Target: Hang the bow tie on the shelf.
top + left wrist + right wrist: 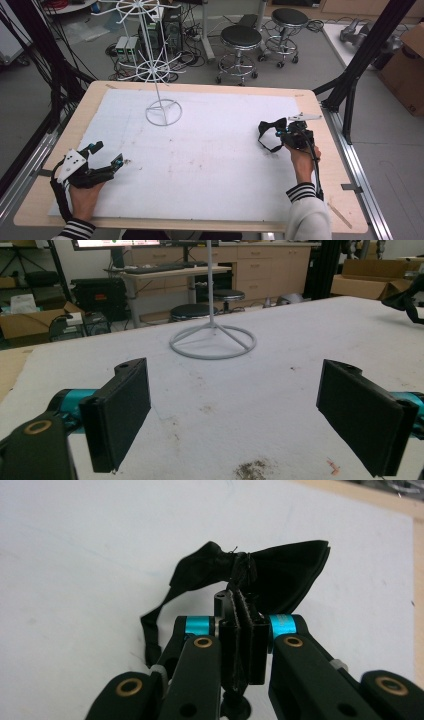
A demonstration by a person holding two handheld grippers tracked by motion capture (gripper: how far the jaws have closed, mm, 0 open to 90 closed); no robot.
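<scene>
Two hands rest on the mat (200, 165). Right gripper (285, 134), at the far right, pinches a black bow tie (270, 572) by its knot. Left gripper (107, 157) lies low at the near left, jaws spread, pointing toward the white stand (213, 341).

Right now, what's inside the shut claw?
The right claw is shut on a black bow tie, pinching it near its knot. The wings and strap stick out over the white mat. The pinched bit itself is hidden between the jaws.
</scene>
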